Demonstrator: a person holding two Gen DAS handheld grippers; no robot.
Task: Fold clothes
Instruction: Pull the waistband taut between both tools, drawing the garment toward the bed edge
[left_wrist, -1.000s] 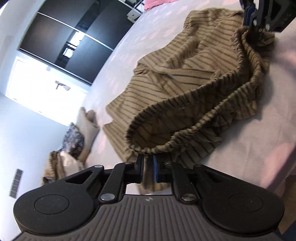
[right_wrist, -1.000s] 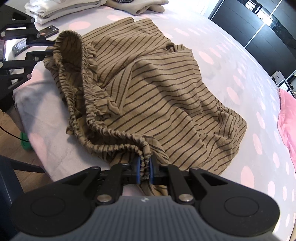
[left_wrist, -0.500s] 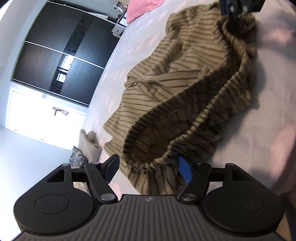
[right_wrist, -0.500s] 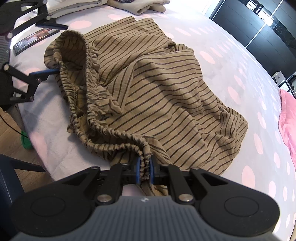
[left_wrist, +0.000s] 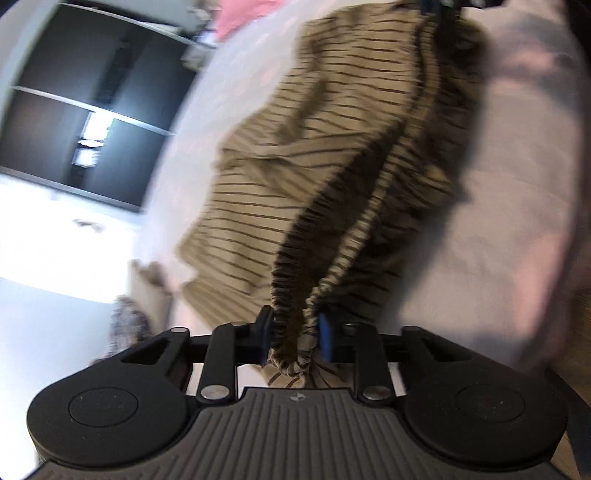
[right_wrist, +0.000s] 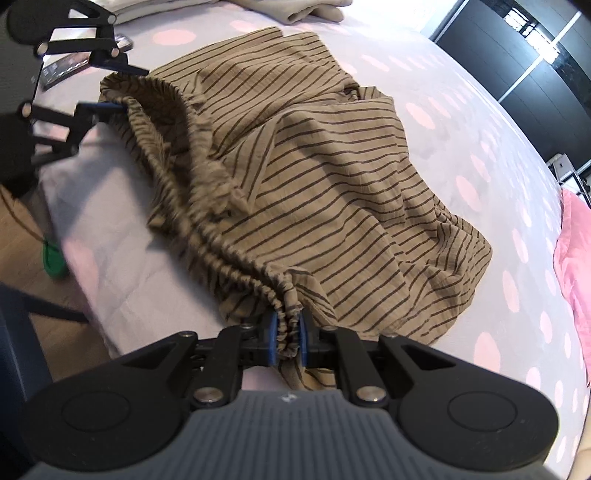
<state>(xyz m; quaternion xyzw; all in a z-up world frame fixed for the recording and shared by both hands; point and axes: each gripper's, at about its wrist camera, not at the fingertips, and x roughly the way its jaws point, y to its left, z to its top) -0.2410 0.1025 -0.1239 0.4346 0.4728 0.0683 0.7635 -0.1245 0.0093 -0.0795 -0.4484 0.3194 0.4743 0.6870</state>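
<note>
A: On the spotty bed lie the stripy shorts, all bunched up. What are we doing?

B: Getting hold. The right gripper pinches one end of the stretchy waistband. The left gripper is closing on the other end.

A: Next?

B: I think pull it straight and flat.

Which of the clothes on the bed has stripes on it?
The brown striped garment in the middle, pinched by both grippers. The pink cloth at the side and the pale folded pile at the far edge are plain.
</note>
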